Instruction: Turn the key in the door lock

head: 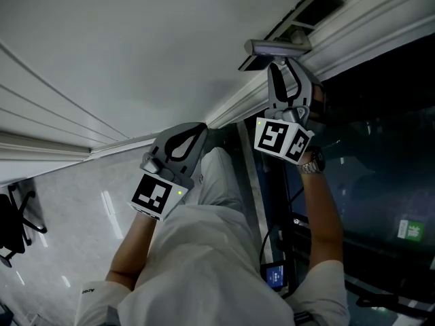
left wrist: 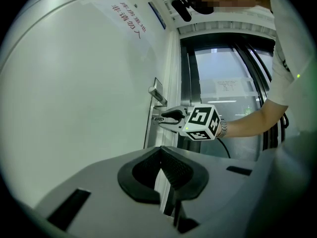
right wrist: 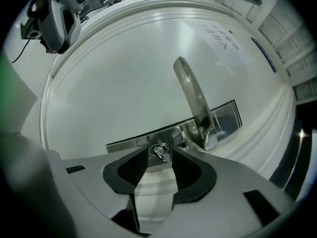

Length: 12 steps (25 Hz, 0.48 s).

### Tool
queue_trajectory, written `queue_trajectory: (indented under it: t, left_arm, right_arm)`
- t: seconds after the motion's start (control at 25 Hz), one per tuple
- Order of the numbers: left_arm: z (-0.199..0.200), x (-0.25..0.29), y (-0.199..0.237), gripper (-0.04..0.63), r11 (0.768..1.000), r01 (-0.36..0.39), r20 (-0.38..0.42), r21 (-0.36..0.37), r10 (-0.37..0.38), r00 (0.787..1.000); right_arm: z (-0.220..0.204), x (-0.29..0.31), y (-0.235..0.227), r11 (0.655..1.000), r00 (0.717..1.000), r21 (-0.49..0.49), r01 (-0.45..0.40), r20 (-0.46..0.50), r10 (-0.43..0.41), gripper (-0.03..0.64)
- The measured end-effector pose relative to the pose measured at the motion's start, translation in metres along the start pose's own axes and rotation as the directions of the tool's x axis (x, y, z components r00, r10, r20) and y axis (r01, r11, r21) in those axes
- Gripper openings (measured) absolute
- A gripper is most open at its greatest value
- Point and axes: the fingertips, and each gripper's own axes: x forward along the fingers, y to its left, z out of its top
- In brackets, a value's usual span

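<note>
A small metal key [right wrist: 161,151] sits in the lock cylinder of a steel plate [right wrist: 126,143] on a pale door [right wrist: 124,83]. The lever handle [right wrist: 194,98] sticks out just beside the lock. My right gripper [right wrist: 160,155] points at the lock, its two dark pads close against either side of the key head. The head view shows this right gripper [head: 275,70] right under the handle [head: 277,46]. From the left gripper view, the right gripper [left wrist: 159,119] is at the lock. My left gripper [head: 202,126] hangs back from the door, jaws together and empty [left wrist: 159,152].
The door's frame [head: 353,26] runs along its edge, with dark glass panels [head: 380,155] beyond. An office chair [head: 13,223] stands on the shiny floor at the lower left. A small lit device [head: 275,276] and cables hang at the person's waist. Red lettering [left wrist: 126,19] marks the door.
</note>
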Motion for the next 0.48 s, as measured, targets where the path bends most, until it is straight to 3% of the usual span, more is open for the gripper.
queue_trajectory:
  t: [0.16,0.48]
  left_arm:
    - [0.003,0.0026,0.0018,0.005,1.0,0.0,0.007,0.001,0.0,1.0]
    - [-0.0009,0.0027,0.0051,0.005,1.0,0.001,0.0,-0.003,-0.001,1.0]
  right_arm:
    - [0.0017,0.005,0.0,0.999,1.0,-0.052,-0.008,-0.004,0.008,0.146]
    - [0.001,0.0107,-0.0034,1.0,1.0,-0.026,0.009,-0.014,-0.009,0.106]
